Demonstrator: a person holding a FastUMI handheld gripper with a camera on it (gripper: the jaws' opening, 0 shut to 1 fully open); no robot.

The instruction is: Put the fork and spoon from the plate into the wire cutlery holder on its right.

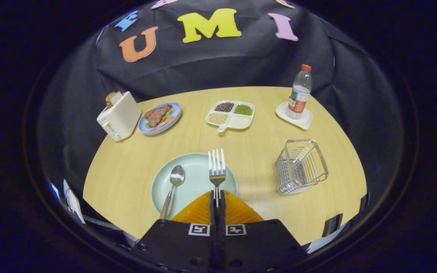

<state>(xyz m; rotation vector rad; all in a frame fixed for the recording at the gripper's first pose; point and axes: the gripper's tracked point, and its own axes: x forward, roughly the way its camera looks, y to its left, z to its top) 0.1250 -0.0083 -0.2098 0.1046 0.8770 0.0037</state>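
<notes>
My gripper point(217, 195) is shut on the fork point(217, 167), both orange fingers pressed on its handle. The fork's tines stick out ahead of the fingers, over the right part of the pale green plate point(192, 185). Whether the fork is lifted off the plate I cannot tell. The spoon point(173, 185) lies on the plate's left part, bowl away from me, brown handle over the near rim. The wire cutlery holder point(301, 167) stands on the wooden table to the right of the plate, and nothing shows inside it.
Beyond the plate sit a white divided dish of beans point(230, 115), a blue plate of meat point(160, 117), a white toaster point(119, 115) at the far left, and a water bottle point(300, 93) on a white coaster at the far right.
</notes>
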